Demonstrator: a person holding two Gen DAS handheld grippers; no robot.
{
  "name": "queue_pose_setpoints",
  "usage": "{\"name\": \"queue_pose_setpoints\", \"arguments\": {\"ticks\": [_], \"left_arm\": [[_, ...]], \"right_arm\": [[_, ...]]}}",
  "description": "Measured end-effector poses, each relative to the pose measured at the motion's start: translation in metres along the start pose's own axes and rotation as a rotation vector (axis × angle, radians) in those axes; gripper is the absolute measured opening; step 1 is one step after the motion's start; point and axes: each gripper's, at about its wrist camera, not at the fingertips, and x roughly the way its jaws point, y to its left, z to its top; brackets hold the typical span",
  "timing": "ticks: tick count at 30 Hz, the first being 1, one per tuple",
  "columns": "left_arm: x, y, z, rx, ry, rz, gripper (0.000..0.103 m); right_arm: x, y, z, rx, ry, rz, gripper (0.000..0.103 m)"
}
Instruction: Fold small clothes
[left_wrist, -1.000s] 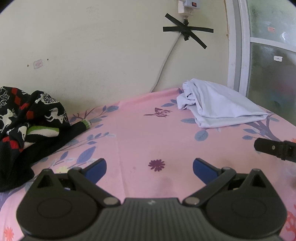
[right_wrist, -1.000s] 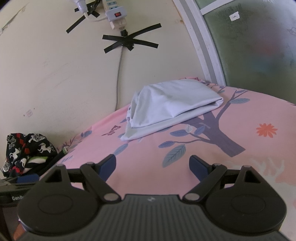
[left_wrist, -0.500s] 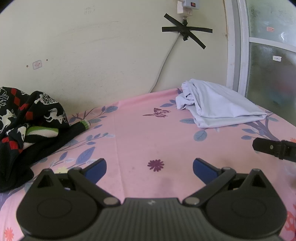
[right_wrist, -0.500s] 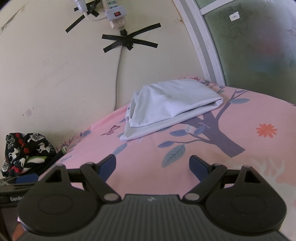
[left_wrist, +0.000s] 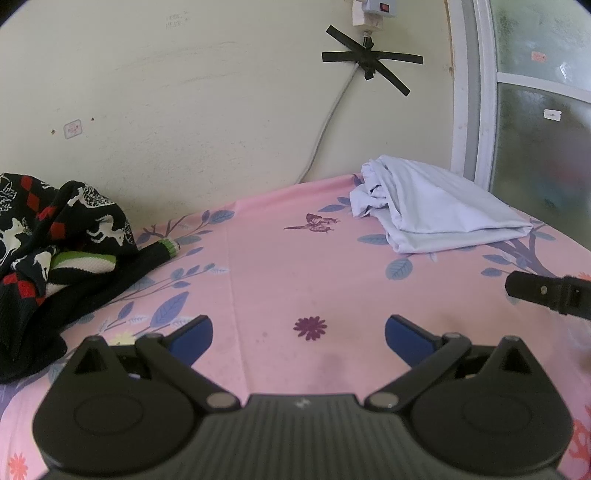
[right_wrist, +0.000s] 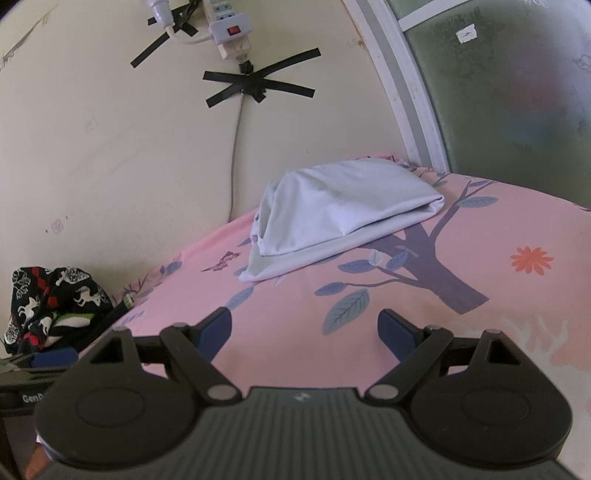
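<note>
left gripper (left_wrist: 298, 334): jaws wide apart, empty | right gripper (right_wrist: 304, 328): jaws wide apart, empty

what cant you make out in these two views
- Black patterned garment: left wrist view, cut off by the left edge.
- Light blue folded garment: right wrist view, far side hidden behind its own bulk.
- Outside the frosted window: blurred.
- Power strip: cut off at top.
</note>
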Motion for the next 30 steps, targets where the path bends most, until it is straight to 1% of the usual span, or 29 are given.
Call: {"name": "queue_pose_setpoints", "arguments": {"ticks": [24, 30], "left_arm": [[-0.0018, -0.0006, 0.0007, 0.01, -0.002, -0.008, 0.103], [0.0002, -0.0005, 0.0012, 0.014, 0.011, -0.007, 0.103]], "right_arm": [[-0.0001, -0.0004, 0.0003, 0.0, 0.0, 0.001, 0.085], [0.0004, -0.0006, 0.0, -0.001, 0.001, 0.001, 0.085]]}}
